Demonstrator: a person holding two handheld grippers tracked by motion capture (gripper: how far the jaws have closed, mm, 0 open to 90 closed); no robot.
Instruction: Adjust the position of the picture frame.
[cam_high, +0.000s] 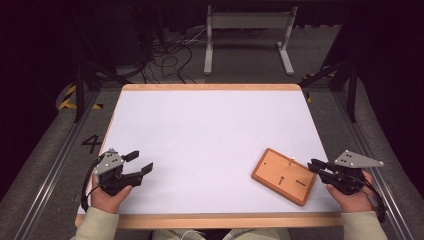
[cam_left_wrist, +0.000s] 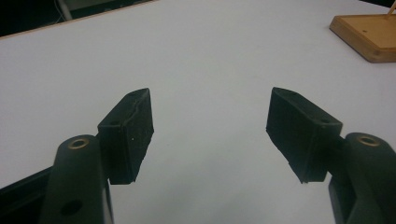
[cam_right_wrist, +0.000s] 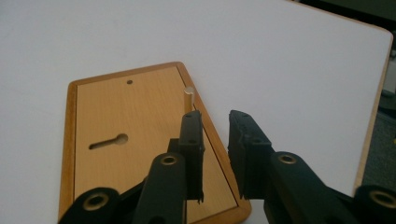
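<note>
A flat wooden board (cam_high: 284, 176) with a keyhole slot lies on the white table (cam_high: 200, 130) at the front right. A thin pale peg (cam_right_wrist: 188, 95) stands upright near the board's right edge. My right gripper (cam_high: 312, 165) hovers at that edge, with its jaws a narrow gap apart and nothing between them; in the right gripper view (cam_right_wrist: 215, 116) the peg stands just past the left jaw's tip. My left gripper (cam_high: 141, 161) rests at the front left, open wide over bare table (cam_left_wrist: 210, 100). The board's corner (cam_left_wrist: 369, 30) lies far off to its right.
The table has a wooden rim (cam_high: 210, 220) along the front. A hand holds each gripper at the near edge. Beyond the far edge stand a grey metal frame (cam_high: 247, 20) and loose cables (cam_high: 170, 55) on the floor.
</note>
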